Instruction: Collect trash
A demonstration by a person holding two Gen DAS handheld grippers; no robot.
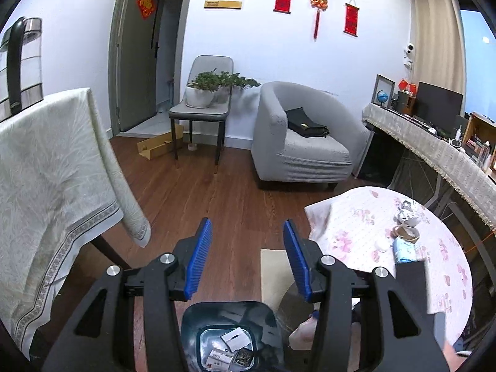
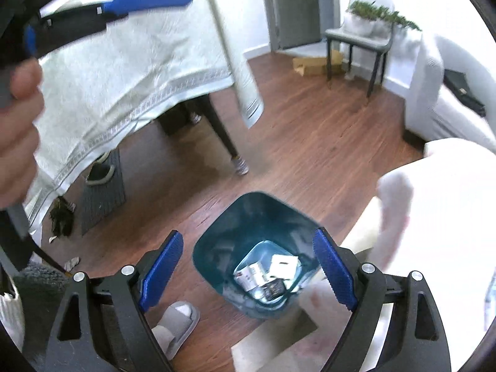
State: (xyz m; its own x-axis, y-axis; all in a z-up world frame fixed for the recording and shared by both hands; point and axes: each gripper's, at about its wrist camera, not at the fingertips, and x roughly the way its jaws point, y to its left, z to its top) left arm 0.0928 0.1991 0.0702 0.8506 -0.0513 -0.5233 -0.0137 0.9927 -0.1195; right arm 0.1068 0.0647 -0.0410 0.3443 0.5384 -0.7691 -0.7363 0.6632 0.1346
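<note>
A dark teal trash bin [image 1: 192, 319] stands on the wood floor with cards and paper scraps [image 2: 283, 262] at its bottom. My left gripper [image 1: 247, 226] hangs open above and beyond the bin, nothing between its blue pads. In the right wrist view my right gripper [image 2: 248, 235] is wide open straight over the bin [image 2: 223, 232], holding nothing. A round table with a floral cloth [image 1: 356, 204] to the right carries crumpled paper [image 1: 406, 214], a tape roll [image 1: 406, 232], a blue tissue pack [image 1: 404, 248] and a small white piece [image 1: 381, 245]. A hand [image 2: 18, 124] holds the left gripper at the upper left.
A table under a pale cloth [image 1: 46, 170] with a kettle [image 1: 21, 65] stands left. Behind are a chair with plants [image 1: 201, 108], a cardboard box [image 1: 158, 147], a grey armchair [image 1: 297, 148] and a long desk [image 1: 434, 142]. A slipper [image 2: 176, 325], a mat [image 2: 102, 192] and paper scraps [image 2: 73, 262] lie on the floor.
</note>
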